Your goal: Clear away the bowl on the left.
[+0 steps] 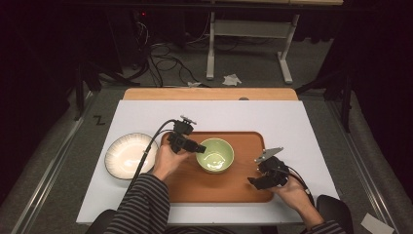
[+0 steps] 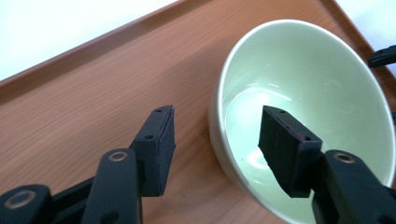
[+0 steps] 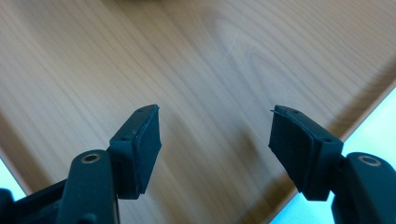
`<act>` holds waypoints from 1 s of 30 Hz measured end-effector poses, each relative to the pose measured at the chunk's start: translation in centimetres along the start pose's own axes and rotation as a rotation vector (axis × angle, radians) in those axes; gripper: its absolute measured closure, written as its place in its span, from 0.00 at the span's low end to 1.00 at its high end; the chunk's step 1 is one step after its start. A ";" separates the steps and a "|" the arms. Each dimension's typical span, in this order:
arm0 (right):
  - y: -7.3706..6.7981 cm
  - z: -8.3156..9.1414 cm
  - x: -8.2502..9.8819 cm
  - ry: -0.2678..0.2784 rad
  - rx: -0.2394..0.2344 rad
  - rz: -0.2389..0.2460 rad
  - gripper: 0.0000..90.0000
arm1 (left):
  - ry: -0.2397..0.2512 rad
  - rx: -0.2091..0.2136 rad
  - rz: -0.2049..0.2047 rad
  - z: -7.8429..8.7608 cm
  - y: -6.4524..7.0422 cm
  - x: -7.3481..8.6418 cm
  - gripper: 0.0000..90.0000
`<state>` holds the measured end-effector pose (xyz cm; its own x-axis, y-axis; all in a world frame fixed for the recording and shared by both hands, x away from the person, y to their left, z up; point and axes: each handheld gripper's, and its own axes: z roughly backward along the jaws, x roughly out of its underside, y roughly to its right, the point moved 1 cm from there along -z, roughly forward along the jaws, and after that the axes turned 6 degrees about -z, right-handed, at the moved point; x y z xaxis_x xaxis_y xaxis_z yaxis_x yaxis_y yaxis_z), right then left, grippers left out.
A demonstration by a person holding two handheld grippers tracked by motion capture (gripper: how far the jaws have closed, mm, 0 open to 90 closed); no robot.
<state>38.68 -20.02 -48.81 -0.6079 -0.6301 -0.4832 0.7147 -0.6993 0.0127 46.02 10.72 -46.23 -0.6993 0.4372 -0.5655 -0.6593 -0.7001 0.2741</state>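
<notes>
Bowl (image 1: 215, 155) sits mid-tray (image 1: 243, 192), near the table's front edge. Left gripper (image 2: 217, 140) has open jaws on both sides of the rim, not pressing. Lift it straight up so the bowl stays put. Right gripper (image 3: 215, 140) is open over bare tray.

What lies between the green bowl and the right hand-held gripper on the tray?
Nothing: in the high view, bare wooden tray runs from the green bowl to the right hand-held gripper, whose open jaws hang over plain wood in the right gripper view.
</notes>
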 end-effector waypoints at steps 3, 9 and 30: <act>0.1 -0.1 0.0 -0.004 0.000 -0.005 0.40 | 0.004 -0.001 0.001 0.6 -0.3 0.2 0.49; 0.1 0.0 0.0 -0.001 0.001 -0.005 0.40 | 0.020 -0.006 0.013 1.8 -0.7 0.8 0.46; 0.0 -0.1 0.0 -0.009 -0.003 -0.011 0.39 | 0.060 -0.029 0.030 4.7 -1.4 2.9 0.43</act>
<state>38.74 -19.99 -48.93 -0.6193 -0.6252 -0.4750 0.7087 -0.7054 0.0045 43.69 15.61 -44.62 -0.7005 0.3817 -0.6030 -0.6292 -0.7290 0.2694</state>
